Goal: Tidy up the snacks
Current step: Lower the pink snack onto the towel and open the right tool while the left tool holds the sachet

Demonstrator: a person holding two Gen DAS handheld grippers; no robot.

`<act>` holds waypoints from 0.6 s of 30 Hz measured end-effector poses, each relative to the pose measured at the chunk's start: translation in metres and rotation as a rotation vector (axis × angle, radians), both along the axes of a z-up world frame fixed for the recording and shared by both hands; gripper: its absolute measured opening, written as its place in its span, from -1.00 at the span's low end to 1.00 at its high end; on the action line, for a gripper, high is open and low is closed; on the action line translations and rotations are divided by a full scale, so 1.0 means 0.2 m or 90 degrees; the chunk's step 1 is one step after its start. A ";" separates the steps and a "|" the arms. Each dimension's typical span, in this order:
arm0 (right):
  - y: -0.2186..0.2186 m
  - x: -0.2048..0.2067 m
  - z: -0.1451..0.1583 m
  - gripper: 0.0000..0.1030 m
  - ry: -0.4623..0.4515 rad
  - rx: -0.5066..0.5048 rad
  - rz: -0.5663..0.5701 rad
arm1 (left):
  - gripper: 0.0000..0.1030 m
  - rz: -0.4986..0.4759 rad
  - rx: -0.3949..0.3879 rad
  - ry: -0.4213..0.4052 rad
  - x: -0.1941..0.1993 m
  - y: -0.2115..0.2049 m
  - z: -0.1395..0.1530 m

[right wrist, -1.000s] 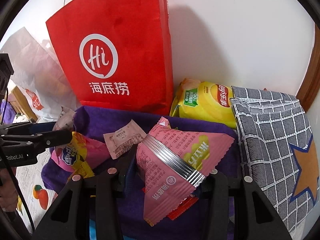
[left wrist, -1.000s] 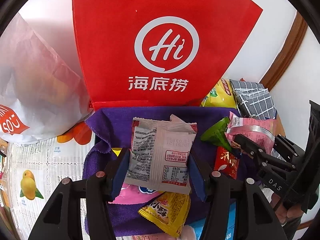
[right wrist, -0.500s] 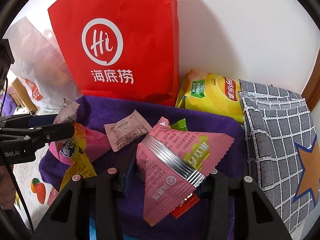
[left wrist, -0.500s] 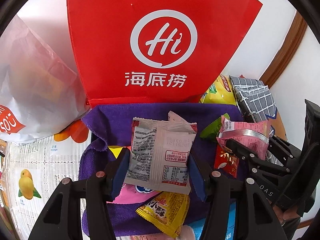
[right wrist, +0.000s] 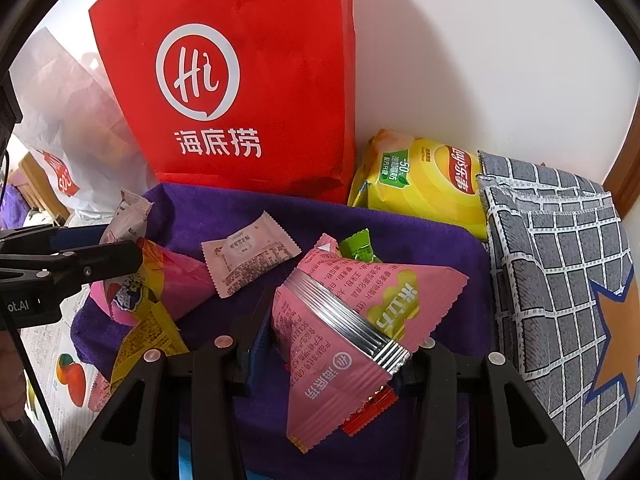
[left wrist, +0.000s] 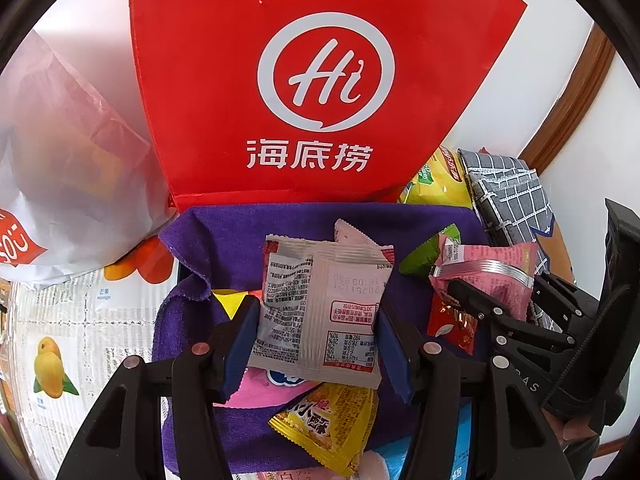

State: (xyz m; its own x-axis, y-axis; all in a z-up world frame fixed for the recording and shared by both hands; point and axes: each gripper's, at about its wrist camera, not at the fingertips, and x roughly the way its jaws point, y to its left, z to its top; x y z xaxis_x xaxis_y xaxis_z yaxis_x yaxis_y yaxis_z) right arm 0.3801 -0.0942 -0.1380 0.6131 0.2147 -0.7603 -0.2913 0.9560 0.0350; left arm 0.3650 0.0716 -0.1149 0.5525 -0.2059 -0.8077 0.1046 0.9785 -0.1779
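Observation:
My left gripper [left wrist: 316, 336] is shut on a grey-white snack packet [left wrist: 320, 308] with red print, held above the purple cloth [left wrist: 224, 236]. My right gripper [right wrist: 336, 344] is shut on a pink triangular snack packet [right wrist: 352, 320] with a silver seam; it also shows in the left wrist view [left wrist: 486, 276]. Loose on the cloth lie a pale pink packet [right wrist: 250, 252], a green candy [right wrist: 358, 246], a yellow packet [left wrist: 332, 424], a pink packet [right wrist: 160, 280] and a small red packet [left wrist: 452, 320]. A red "Hi" bag [left wrist: 320, 92] stands upright behind the cloth.
A white plastic bag [left wrist: 68, 168] sits at the left. A yellow chip bag [right wrist: 420, 184] and a grey checked cloth pouch [right wrist: 560, 264] lie at the right against the white wall. A fruit-print tablecloth [left wrist: 80, 332] covers the table.
Both grippers have moved closer to the red bag with their packets still held. The red bag looms larger and the green candy has come into the right wrist view.

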 end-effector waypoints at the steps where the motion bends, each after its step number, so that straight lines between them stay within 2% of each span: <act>1: 0.00 0.00 0.00 -0.10 -0.001 -0.001 -0.001 | 0.07 0.000 0.000 0.001 0.00 0.00 0.00; 6: 0.00 0.00 0.01 -0.07 -0.002 -0.002 -0.002 | 0.07 -0.004 -0.005 0.006 0.01 0.00 -0.01; 10: 0.00 -0.01 0.01 0.10 -0.008 -0.009 -0.005 | 0.07 -0.001 -0.002 0.009 0.01 -0.01 -0.02; 13: 0.00 -0.02 0.03 0.15 -0.014 -0.010 -0.004 | 0.07 -0.001 -0.002 0.013 0.02 -0.01 -0.03; 18: -0.03 -0.03 0.07 0.17 -0.029 -0.005 -0.015 | 0.07 0.000 -0.001 0.018 0.03 -0.02 -0.04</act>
State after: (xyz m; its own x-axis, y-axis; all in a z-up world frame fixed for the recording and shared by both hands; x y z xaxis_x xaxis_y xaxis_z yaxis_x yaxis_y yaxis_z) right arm 0.3733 -0.1006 -0.1243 0.6517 0.1933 -0.7334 -0.2696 0.9629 0.0142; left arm 0.3712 0.0676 -0.1227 0.5299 -0.2063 -0.8226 0.0988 0.9784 -0.1818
